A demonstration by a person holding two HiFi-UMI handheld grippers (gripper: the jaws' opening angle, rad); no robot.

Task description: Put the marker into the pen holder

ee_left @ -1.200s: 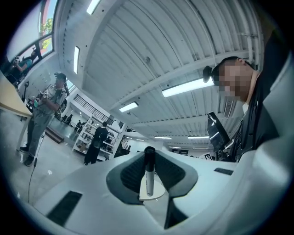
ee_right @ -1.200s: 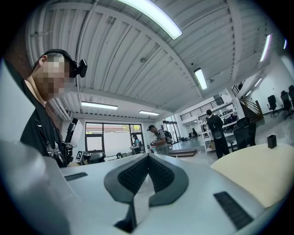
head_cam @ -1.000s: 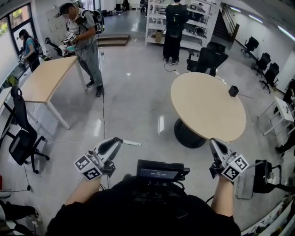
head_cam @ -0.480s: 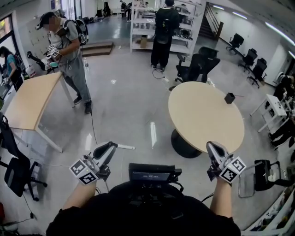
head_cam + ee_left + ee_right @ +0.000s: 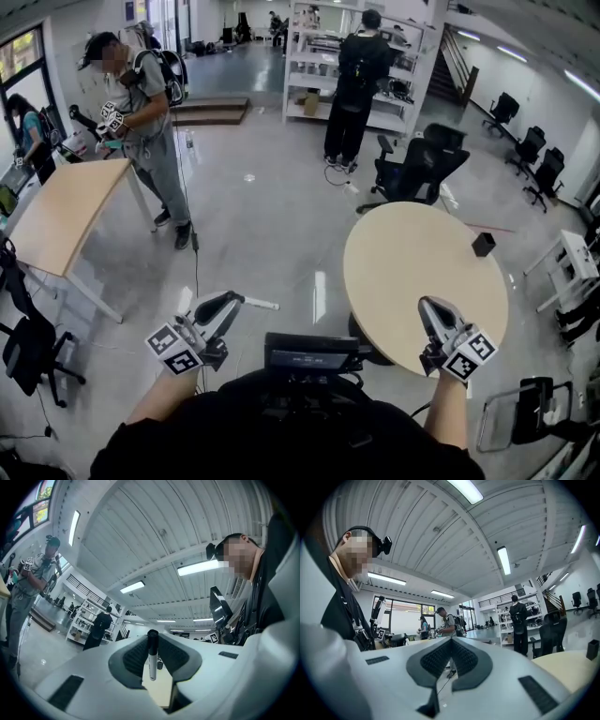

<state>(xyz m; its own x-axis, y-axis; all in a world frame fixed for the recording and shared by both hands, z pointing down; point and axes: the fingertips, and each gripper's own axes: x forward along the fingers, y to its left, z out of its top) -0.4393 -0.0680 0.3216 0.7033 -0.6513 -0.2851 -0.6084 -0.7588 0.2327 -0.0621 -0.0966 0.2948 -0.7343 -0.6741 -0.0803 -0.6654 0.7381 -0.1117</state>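
One end of marker point(image 5: 262, 303) clamped in left gripper point(image 5: 232, 300), right gripper point(image 5: 431, 306) shut empty; could lever loose short of pen holder point(image 5: 483, 245).

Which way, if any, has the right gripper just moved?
Yes. The right gripper came forward: it was short of the round table, now it overlaps its edge.

I can read no words, numbers or brand names anywhere around me. My left gripper point(image 5: 234, 299) and right gripper point(image 5: 430, 306) bear only black-and-white square coded patterns, and the marker point(image 5: 152, 657) clamped in my left jaws shows no legible print.
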